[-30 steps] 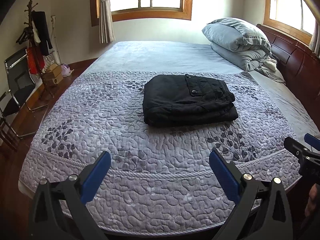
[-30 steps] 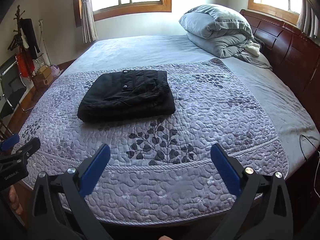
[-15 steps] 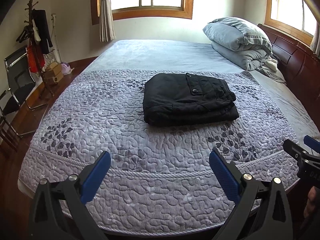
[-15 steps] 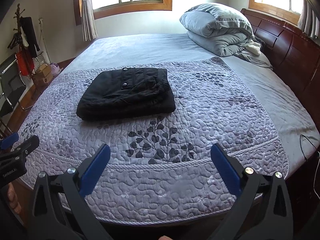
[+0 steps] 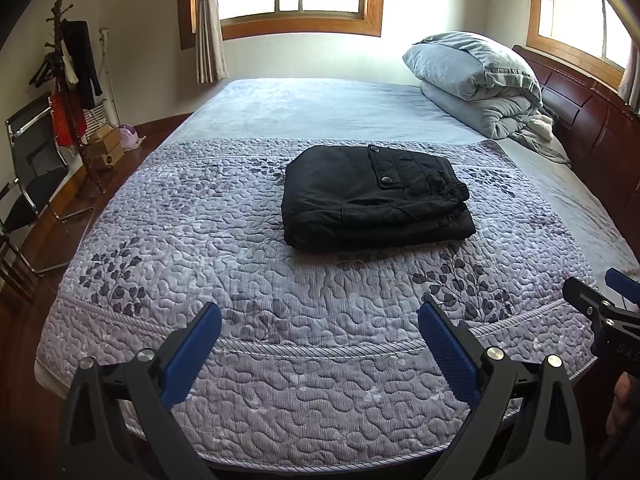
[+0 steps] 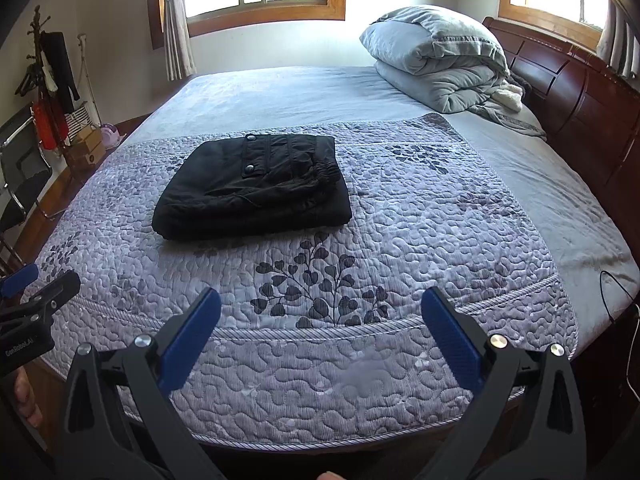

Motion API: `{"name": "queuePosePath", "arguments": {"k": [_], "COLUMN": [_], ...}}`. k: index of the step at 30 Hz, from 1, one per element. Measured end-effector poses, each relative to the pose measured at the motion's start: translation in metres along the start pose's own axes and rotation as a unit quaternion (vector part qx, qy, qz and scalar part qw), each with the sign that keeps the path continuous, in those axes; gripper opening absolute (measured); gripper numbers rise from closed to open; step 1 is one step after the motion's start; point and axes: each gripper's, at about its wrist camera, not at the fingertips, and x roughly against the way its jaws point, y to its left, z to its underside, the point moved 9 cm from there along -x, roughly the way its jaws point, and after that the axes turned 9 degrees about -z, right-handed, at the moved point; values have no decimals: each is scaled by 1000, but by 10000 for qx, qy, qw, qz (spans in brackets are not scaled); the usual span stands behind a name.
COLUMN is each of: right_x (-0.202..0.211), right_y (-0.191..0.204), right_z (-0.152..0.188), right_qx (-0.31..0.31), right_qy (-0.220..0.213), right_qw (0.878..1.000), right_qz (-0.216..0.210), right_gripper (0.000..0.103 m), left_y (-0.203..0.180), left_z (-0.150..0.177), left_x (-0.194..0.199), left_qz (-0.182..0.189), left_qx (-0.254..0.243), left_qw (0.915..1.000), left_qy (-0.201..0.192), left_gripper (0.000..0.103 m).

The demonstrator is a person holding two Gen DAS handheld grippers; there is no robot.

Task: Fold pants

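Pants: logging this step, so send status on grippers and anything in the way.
Left gripper open, empty. Right gripper open, empty. Black pants folded on quilt, untouched. Nothing in the way.

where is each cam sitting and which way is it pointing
Left wrist: on the left tool, open at the foot of the bed, facing the black folded pants and headboard; the right tool's tip shows at right.
Right wrist: on the right tool, open, further right, facing the same way; the left tool's tip shows at left.
Shared: pants, quilt, folded duvet, windows.
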Motion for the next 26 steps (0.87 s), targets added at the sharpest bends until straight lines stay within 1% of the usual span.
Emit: {"name": "queuePosePath", "arguments": {"k": [7, 14, 18, 23, 26], "right_x": [-1, -5, -5, -5, -5], "right_y": [0, -1, -2, -3, -3], "right_z": [0, 0, 0, 1, 1], "right_qx": [7, 26, 28, 21, 11], "right_qy": [-4, 15, 17, 16, 24], "right_qw": [10000, 10000, 10000, 10000, 10000], "right_qz": [0, 9, 12, 0, 3], "right_gripper": [100, 100, 100, 100, 100], "left_y": [-1, -5, -5, -3, -2], "left_z": [-2, -2, -2, 0, 0], "left_x": [0, 3, 3, -2, -2], "left_qz": [23, 165, 148, 72, 47], "left_qx": [-2, 26, -9, 52, 50], "left_qw": [10000, 9998, 9998, 9999, 10000], "left_qy": [-24, -55, -94, 49, 19], "left_gripper": [99, 99, 99, 99, 99]}}
